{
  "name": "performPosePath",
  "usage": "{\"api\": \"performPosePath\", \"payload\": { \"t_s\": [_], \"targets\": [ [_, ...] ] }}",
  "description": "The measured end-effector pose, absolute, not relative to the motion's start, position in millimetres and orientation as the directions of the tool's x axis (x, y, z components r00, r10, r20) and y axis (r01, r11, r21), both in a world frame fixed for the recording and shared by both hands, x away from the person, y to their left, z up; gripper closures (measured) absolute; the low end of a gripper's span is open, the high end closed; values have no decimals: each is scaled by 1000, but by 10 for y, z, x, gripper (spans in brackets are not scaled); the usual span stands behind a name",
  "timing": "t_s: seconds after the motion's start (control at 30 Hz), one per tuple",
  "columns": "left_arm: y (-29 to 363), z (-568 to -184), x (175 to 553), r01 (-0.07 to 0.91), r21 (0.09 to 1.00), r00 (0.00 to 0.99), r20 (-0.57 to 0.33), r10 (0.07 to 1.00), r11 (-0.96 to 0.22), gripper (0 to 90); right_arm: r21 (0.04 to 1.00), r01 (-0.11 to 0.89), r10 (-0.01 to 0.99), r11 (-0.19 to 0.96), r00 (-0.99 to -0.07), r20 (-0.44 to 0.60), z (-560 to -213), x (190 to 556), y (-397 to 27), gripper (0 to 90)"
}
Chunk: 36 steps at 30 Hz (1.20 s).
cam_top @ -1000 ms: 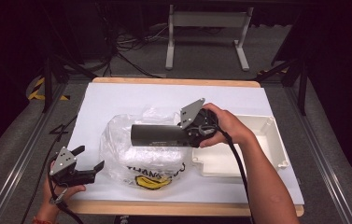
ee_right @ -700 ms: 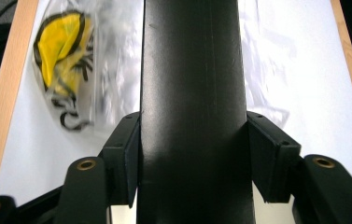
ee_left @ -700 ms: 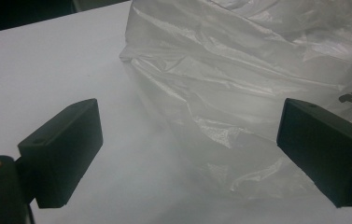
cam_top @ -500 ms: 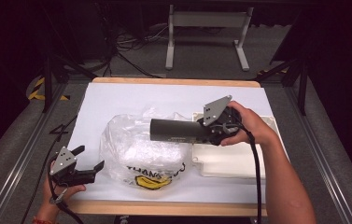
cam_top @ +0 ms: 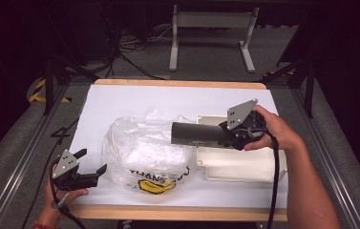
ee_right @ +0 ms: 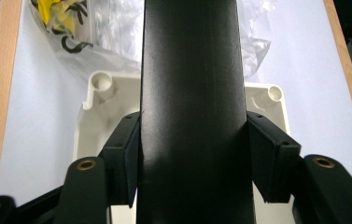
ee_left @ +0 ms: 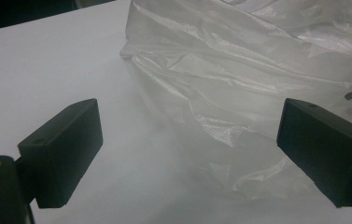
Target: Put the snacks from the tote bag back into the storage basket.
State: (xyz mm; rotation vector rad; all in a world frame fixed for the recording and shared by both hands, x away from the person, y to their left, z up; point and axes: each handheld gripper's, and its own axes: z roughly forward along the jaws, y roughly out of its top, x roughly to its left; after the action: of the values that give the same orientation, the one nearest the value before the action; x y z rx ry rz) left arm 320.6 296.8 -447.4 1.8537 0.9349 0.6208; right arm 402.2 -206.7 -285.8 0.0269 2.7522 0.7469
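A white-covered bench [cam_top: 120,100] with a wooden edge stands on grey carpet in a dark room. The right hand-held gripper [cam_top: 237,136] is clamped on a black tube [cam_top: 199,135], held level above a white tray [cam_top: 244,164], its long axis crosswise, free end over a clear plastic bag [cam_top: 139,150]. The right gripper view shows both pads [ee_right: 128,154] pressing its sides. The left hand-held gripper [cam_top: 94,162] rests wide open, empty, beside the bag.

My right gripper [cam_top: 225,136] mid-right of frame, level, jaws clamped; my left gripper [cam_top: 93,162] lower left, jaws apart.
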Motion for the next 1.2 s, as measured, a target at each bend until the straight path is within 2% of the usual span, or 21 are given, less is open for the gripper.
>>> {"api": "performPosePath", "payload": {
  "t_s": [0.6, 1.2],
  "targets": [
    [2968, -4469, 3203, 340, 900, 580, 26, 814, -272, 78, 464, -2, 131, 886, -959, -253, -2829, 3972, -2621, 431],
    [2951, -4476, 3213, 347, 894, 584, 30, 812, -283, 78, 458, 29, 142, 888, -967, -213, -2909, 3984, -2881, 431]
  ]
}}
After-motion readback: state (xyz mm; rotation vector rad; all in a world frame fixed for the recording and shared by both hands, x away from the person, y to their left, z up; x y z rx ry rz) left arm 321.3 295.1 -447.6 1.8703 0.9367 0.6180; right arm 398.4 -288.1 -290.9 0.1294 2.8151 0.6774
